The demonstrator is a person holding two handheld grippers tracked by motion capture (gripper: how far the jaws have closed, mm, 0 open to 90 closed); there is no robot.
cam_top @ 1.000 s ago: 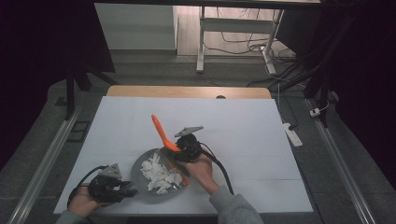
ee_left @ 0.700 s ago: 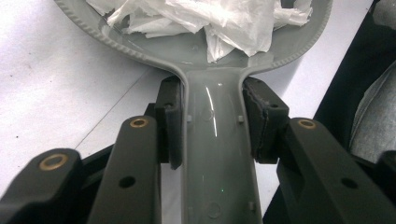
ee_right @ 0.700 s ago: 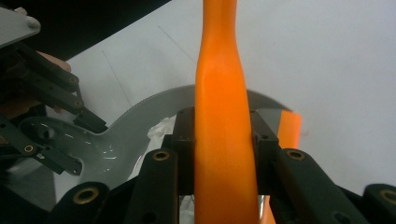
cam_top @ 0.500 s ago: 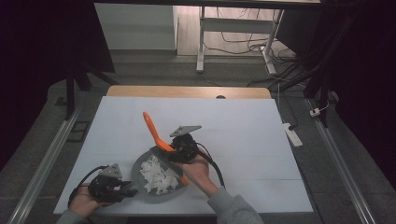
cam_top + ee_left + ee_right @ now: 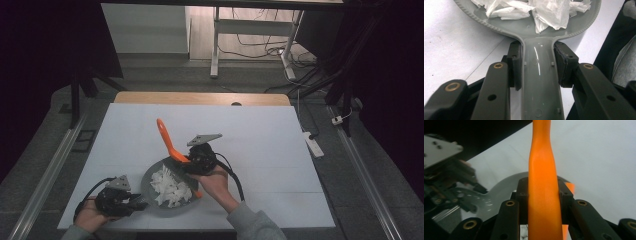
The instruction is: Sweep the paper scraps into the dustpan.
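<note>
A round grey pan (image 5: pixel 150 186) holding white paper scraps (image 5: pixel 170 186) lies near the table's front edge. My left gripper (image 5: pixel 136 204) is shut on the pan's handle (image 5: pixel 540 85), one pad on each side just behind the rim (image 5: pixel 499 28). The scraps (image 5: pixel 549 12) are heaped in the bowl ahead. My right gripper (image 5: pixel 189 163) is shut on an orange spatula (image 5: pixel 165 136). Its handle (image 5: pixel 542 167) slants up and to the far left, and its orange blade end (image 5: pixel 198 193) reaches down at the pan's right edge. The right gripper (image 5: pixel 542 192) hangs over the pan (image 5: pixel 499 191).
A white sheet (image 5: pixel 260 140) covers the table, with a wooden strip (image 5: pixel 200 98) at the far edge. A white power strip (image 5: pixel 314 145) lies on the floor at the right. Metal rails run along both sides, and a stand (image 5: pixel 216 45) is beyond the table.
The right gripper has lifted a little with the spatula, and the handle's tip has swung to the left. The left gripper and the pan have stayed put.
</note>
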